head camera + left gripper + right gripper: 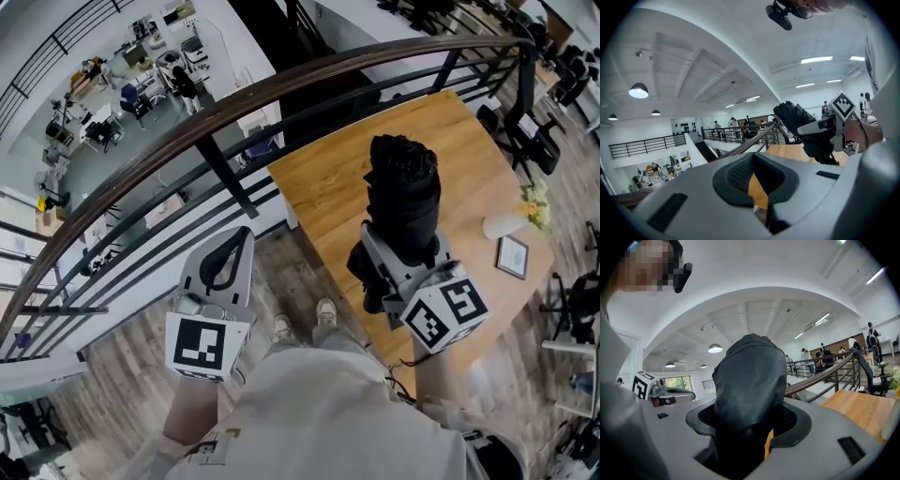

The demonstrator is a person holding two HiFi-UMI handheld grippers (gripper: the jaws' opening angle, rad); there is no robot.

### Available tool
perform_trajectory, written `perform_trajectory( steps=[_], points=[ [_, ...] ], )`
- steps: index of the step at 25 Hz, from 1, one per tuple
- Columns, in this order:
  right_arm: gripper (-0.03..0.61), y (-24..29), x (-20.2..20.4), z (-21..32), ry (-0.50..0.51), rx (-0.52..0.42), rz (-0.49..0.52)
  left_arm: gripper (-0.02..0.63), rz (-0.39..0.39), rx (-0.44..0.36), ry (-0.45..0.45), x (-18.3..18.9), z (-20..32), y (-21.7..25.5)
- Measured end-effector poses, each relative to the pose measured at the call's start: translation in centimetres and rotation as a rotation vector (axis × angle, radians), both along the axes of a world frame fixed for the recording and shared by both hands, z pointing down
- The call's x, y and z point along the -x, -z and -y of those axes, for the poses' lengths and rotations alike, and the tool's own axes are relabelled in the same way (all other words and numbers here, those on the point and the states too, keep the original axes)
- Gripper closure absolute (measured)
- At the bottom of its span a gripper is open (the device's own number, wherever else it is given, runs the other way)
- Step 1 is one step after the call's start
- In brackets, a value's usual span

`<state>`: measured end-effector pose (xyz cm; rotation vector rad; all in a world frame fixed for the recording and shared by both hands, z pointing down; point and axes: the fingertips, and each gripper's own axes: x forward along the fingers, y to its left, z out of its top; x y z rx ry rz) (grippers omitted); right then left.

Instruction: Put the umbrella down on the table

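Observation:
A folded black umbrella (403, 192) stands upright in my right gripper (397, 258), which is shut on its lower part above the near end of the wooden table (323, 183). In the right gripper view the umbrella (747, 385) fills the space between the jaws and rises well past them. My left gripper (236, 246) hangs to the left of the table, over the wood floor, shut and holding nothing. The left gripper view shows its jaws (757, 183) together, with the umbrella (799, 119) off to the right.
A dark curved railing (216, 112) runs just beyond both grippers, with a drop to a lower floor behind it. A white vase with flowers (511, 222) and a small picture frame (512, 256) stand on the table's right side. Chairs (536, 141) stand past the table.

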<state>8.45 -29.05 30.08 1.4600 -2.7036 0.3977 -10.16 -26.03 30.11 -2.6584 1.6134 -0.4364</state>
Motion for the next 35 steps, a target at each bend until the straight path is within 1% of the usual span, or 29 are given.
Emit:
perform_trajectory(
  steps=[3,6,8,10,12,16,19,21,27,29,32,33,35],
  points=[
    [0.265,0.8,-0.4,2.8,0.018,-0.014,0.009,0.597,0.034,-0.015,0.013,-0.2,1.9,0.3],
    [0.265,1.5,-0.6,6.7,0.026,-0.032,-0.003,0.597,0.049,-0.027,0.022,-0.2,4.7,0.8],
    [0.265,1.6,-0.3,8.8,0.037,-0.031,0.015,0.597,0.06,-0.052,0.02,0.3,6.4,1.0],
    [0.265,1.4,0.2,10.9,0.056,-0.019,0.033,0.597,0.055,-0.075,0.025,0.8,8.2,1.0],
    [0.265,0.7,0.9,13.1,0.066,-0.002,0.022,0.597,0.042,-0.075,0.032,1.3,10.1,0.4],
    [0.265,-1.9,2.1,16.5,0.065,0.033,-0.056,0.597,0.021,-0.016,0.052,1.8,12.8,-1.8],
    [0.265,-3.2,2.7,18.4,0.052,0.033,-0.088,0.597,0.038,0.014,0.048,1.8,14.3,-3.4],
    [0.265,-4.7,3.2,19.7,0.053,0.057,-0.103,0.597,0.048,0.042,0.047,1.9,15.3,-4.8],
    [0.265,-12.0,5.0,22.5,0.066,0.169,-0.187,0.597,0.056,0.131,0.048,2.9,17.2,-9.5],
    [0.265,-15.0,5.5,23.2,0.066,0.222,-0.198,0.597,0.077,0.156,0.043,3.2,17.6,-11.3],
    [0.266,-19.6,5.8,24.0,0.059,0.32,-0.212,0.597,0.139,0.19,0.023,3.2,18.0,-14.1],
    [0.265,-21.0,6.0,24.0,0.061,0.346,-0.224,0.597,0.145,0.208,0.017,3.2,18.0,-14.9],
    [0.267,-23.5,6.4,23.9,0.076,0.389,-0.244,0.597,0.13,0.244,0.012,3.2,17.8,-16.4]
  ],
)
